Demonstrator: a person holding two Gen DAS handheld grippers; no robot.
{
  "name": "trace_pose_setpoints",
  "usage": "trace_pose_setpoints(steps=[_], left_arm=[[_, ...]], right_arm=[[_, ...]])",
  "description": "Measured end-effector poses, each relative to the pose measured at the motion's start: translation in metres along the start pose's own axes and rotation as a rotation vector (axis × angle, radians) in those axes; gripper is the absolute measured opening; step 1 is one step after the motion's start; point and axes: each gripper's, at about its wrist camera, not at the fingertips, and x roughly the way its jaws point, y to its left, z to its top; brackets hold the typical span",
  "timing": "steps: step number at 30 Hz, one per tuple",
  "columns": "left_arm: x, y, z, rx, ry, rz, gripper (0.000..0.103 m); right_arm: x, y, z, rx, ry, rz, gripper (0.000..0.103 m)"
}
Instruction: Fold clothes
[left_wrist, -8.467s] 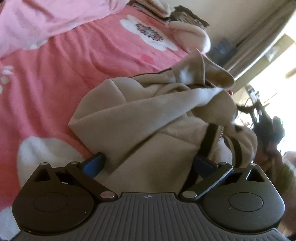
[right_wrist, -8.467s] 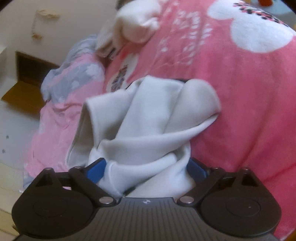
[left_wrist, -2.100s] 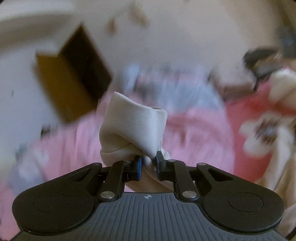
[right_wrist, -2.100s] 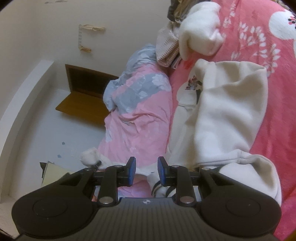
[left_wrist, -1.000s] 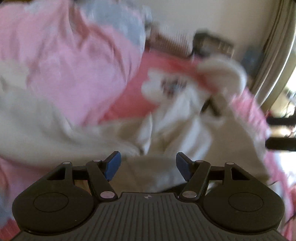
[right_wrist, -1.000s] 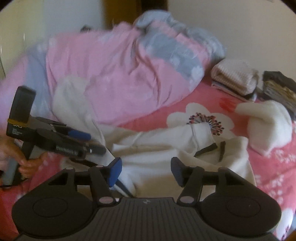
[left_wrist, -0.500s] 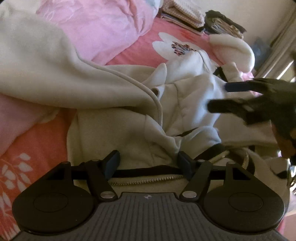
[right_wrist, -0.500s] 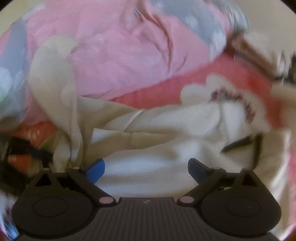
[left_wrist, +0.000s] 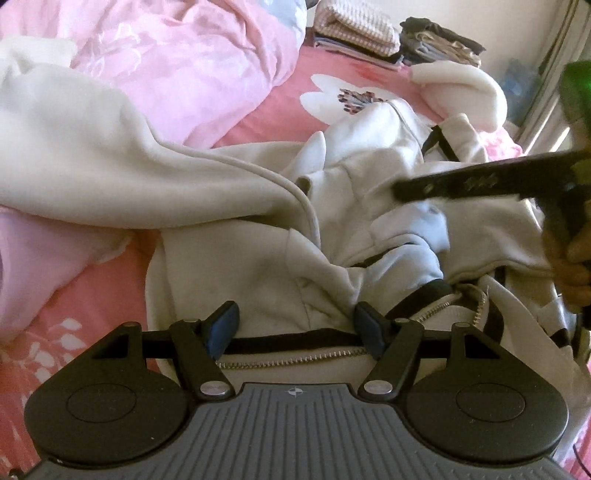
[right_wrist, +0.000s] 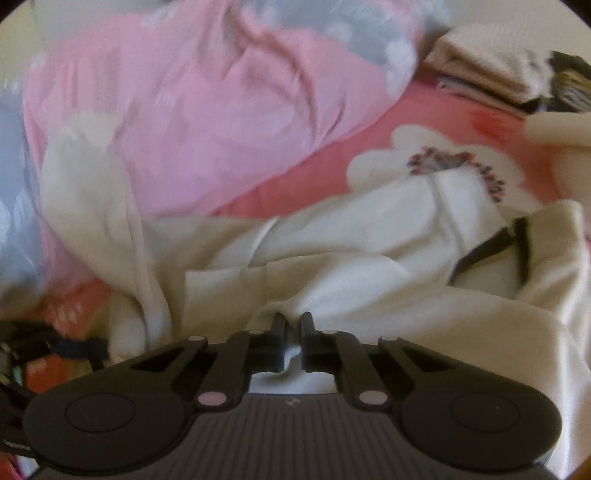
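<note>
A cream zip-up jacket (left_wrist: 258, 273) with black trim and a metal zipper (left_wrist: 295, 360) lies crumpled on the pink floral bedsheet (left_wrist: 110, 295). One sleeve (left_wrist: 92, 155) trails left over the duvet. My left gripper (left_wrist: 295, 325) stands open just above the zipper edge, with nothing between its fingers. My right gripper (right_wrist: 292, 325) is shut on a fold of the jacket (right_wrist: 369, 266) near its middle. In the left wrist view the right gripper (left_wrist: 399, 190) reaches in from the right, held by a hand (left_wrist: 569, 266).
A pink and grey duvet (left_wrist: 166, 62) is heaped at the back left. Folded clothes stacks (left_wrist: 358, 26) and a white plush cushion (left_wrist: 465, 88) sit at the far end of the bed. A curtain (left_wrist: 554, 74) hangs at the right.
My right gripper has gone from wide open to shut on a fold of the jacket. The left gripper stays open and has held its place over the zipper edge.
</note>
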Motion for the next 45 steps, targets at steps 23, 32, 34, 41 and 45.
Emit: trace_pose_setpoints(steps=[23, 32, 34, 41, 45], left_arm=[[-0.024, -0.013, 0.004, 0.057, -0.069, 0.111, 0.068], [-0.026, -0.017, 0.006, 0.063, -0.091, 0.144, 0.068], [-0.027, -0.018, 0.007, 0.064, -0.096, 0.147, 0.068], [-0.03, -0.03, 0.002, 0.12, -0.12, 0.122, 0.069], [-0.018, -0.03, -0.002, 0.107, -0.09, 0.127, 0.069]], right_arm=[[-0.319, -0.111, -0.078, 0.293, -0.619, -0.562, 0.005], [-0.181, -0.158, -0.137, 0.315, -0.178, -0.575, 0.006], [-0.149, -0.168, -0.154, 0.333, -0.067, -0.541, 0.007], [-0.203, -0.125, -0.154, 0.293, -0.177, -0.57, 0.047], [-0.228, -0.066, -0.143, 0.14, -0.3, -0.434, 0.059]])
